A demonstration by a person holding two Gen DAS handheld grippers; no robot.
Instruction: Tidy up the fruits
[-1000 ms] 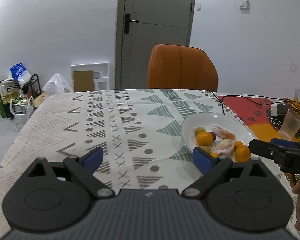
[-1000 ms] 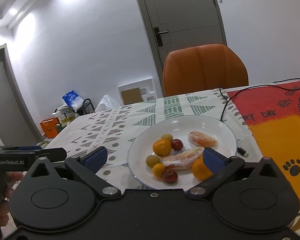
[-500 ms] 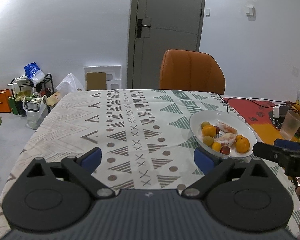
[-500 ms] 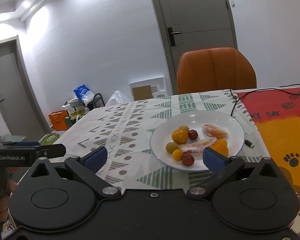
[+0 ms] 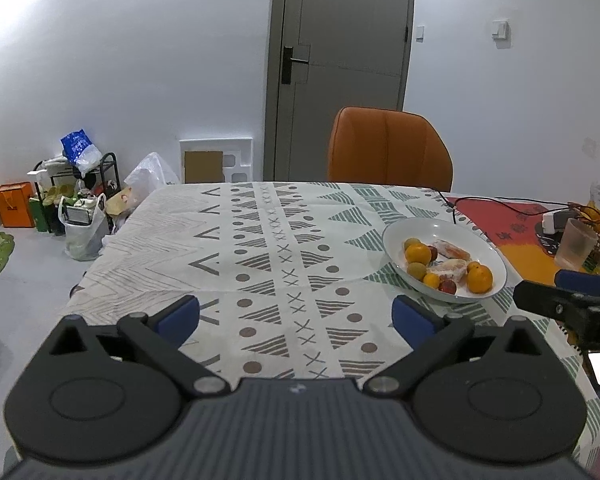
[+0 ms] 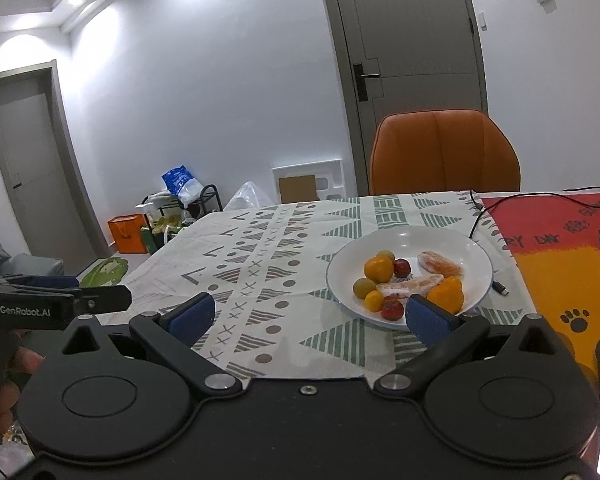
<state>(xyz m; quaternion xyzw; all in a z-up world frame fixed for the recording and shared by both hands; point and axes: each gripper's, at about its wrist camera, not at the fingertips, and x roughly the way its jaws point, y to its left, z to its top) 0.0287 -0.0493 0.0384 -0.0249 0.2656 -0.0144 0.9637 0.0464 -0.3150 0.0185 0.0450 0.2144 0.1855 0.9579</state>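
Left gripper (image 5: 296, 314): jaws widely spread and opening, nothing between them, held above the patterned table (image 5: 260, 248). Right gripper (image 6: 310, 316): jaws spread wide, nothing pinched. Fruits (image 6: 404, 280) are gathered on a white plate (image 6: 452, 240) toward the table's right side, beyond both grippers. An orange chair (image 6: 444, 152) is seen behind the table.
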